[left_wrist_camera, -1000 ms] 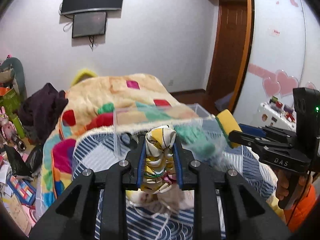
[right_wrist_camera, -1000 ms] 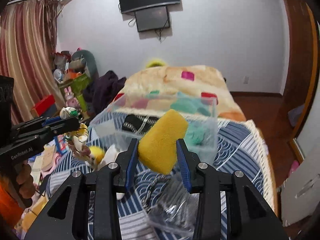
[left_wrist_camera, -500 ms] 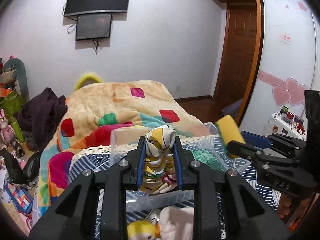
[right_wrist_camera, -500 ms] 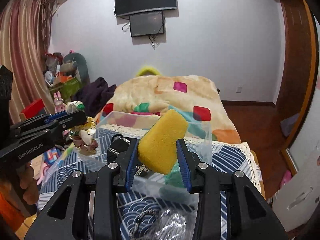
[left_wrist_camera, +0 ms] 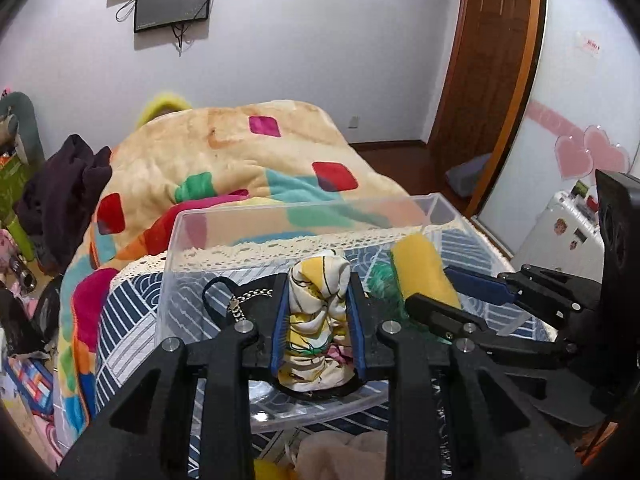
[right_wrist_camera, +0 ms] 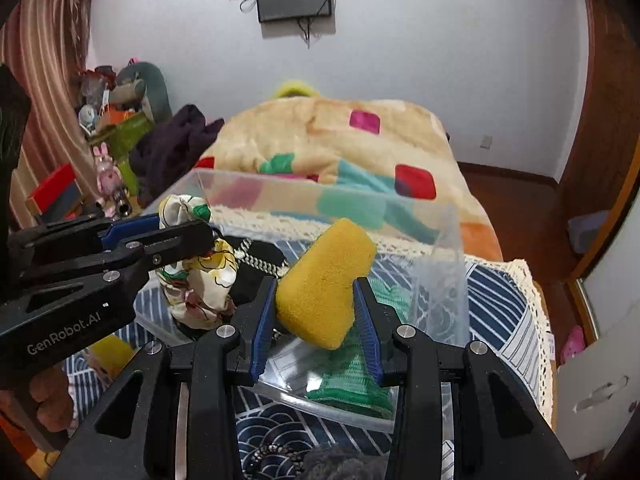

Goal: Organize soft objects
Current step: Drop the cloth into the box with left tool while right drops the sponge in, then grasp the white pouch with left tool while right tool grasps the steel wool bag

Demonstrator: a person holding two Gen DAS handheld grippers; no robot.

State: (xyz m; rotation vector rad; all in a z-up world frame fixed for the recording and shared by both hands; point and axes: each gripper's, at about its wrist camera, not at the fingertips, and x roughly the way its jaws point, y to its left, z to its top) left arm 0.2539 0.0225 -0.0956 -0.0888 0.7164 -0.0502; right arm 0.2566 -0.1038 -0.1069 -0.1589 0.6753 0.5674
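Observation:
My left gripper (left_wrist_camera: 318, 322) is shut on a bunched yellow-and-white patterned cloth (left_wrist_camera: 318, 320) and holds it over the clear plastic bin (left_wrist_camera: 304, 216); it also shows in the right wrist view (right_wrist_camera: 172, 240) with the cloth (right_wrist_camera: 196, 276). My right gripper (right_wrist_camera: 316, 312) is shut on a yellow sponge (right_wrist_camera: 324, 284) above the bin (right_wrist_camera: 448, 288); the sponge also shows in the left wrist view (left_wrist_camera: 424, 276). Inside the bin lie a green knitted cloth (right_wrist_camera: 352, 376) and a black item with a chain (right_wrist_camera: 260, 260).
The bin rests on a blue-and-white patterned cover (right_wrist_camera: 496, 312) with a lace edge. Behind it lies a colourful blanket (left_wrist_camera: 240, 160). A beige-and-yellow plush thing (left_wrist_camera: 340, 452) lies in front of the bin. Clutter (right_wrist_camera: 116, 136) stands at the left; a wooden door (left_wrist_camera: 492, 80) at the right.
Both grippers have moved forward and down over the bin, carrying the cloth and the sponge. The bin now sits directly under them and looks larger.

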